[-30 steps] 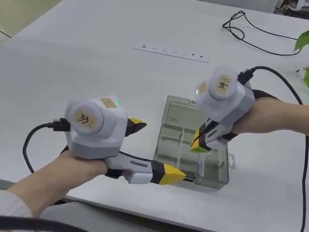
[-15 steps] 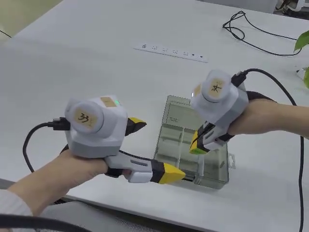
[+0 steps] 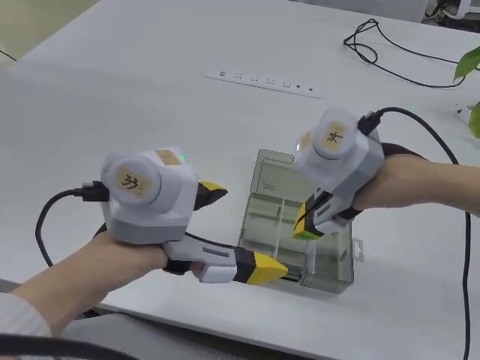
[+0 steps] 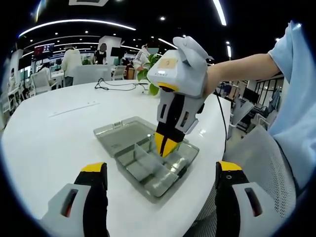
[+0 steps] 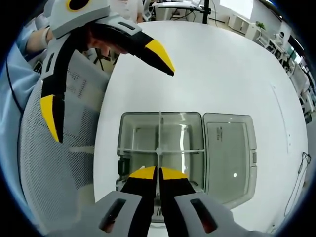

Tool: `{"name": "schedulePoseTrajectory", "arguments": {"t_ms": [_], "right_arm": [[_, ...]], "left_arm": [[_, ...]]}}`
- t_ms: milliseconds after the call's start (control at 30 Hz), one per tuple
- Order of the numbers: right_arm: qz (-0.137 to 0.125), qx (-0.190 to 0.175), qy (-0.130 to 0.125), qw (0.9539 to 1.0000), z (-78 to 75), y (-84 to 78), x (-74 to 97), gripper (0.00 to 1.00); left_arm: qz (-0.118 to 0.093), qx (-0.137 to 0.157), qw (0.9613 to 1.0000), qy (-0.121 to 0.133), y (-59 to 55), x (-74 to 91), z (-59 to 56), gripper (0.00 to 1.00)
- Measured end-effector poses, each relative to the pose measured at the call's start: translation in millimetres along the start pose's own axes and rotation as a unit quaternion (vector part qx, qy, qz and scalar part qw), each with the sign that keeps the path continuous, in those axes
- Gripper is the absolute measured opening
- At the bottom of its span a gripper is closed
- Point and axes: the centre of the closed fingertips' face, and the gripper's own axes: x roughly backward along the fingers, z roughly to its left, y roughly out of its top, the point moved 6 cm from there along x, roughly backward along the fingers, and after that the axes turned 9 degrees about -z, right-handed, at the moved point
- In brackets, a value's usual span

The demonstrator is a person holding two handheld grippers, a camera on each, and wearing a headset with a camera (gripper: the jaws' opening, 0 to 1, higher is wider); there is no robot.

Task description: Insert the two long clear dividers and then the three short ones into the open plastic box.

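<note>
The right gripper (image 5: pixel 158 172) has its jaws drawn to a thin slit, pinching the top edge of a clear divider (image 5: pixel 159 131). The divider runs straight ahead from its tips down the middle of the open plastic box (image 5: pixel 120 143) beneath them. The left gripper (image 3: pixel 247 229) holds nothing, its jaws spread wide, with the box just ahead of its tips.

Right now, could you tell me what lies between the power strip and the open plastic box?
Between power strip and box, just bare table, per the head view.
</note>
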Motion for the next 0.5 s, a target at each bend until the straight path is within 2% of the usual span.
{"name": "schedulePoseTrajectory", "arguments": {"t_ms": [100, 167, 367, 433, 467, 500], "right_arm": [[-0.022, -0.009, 0.000, 0.9997, 1.2, 2.0, 2.0, 0.10], [-0.032, -0.015, 0.007, 0.9993, 3.2, 2.9, 3.6, 0.10], [-0.063, -0.030, -0.002, 0.9976, 0.9, 2.3, 10.1, 0.20], [-0.103, -0.035, 0.005, 0.9941, 2.9, 7.7, 14.2, 0.23], [-0.116, -0.059, 0.006, 0.9915, 3.7, 8.2, 17.3, 0.24], [-0.125, -0.064, 0.001, 0.9901, 2.9, 8.2, 20.0, 0.27]], "left_arm": [[0.000, -0.001, 1.0000, 0.000, 0.1, 0.2, 0.1, 0.92], [0.000, 0.000, 1.0000, 0.000, 0.1, 0.5, 0.3, 0.92], [0.001, -0.001, 1.0000, -0.002, 0.4, -0.2, 0.2, 0.92], [0.001, -0.002, 1.0000, -0.002, 0.8, -0.4, -0.2, 0.92], [0.001, -0.003, 1.0000, -0.002, 1.3, -0.5, -0.2, 0.92], [0.001, -0.003, 1.0000, -0.002, 1.6, -0.5, -0.1, 0.92]]}}
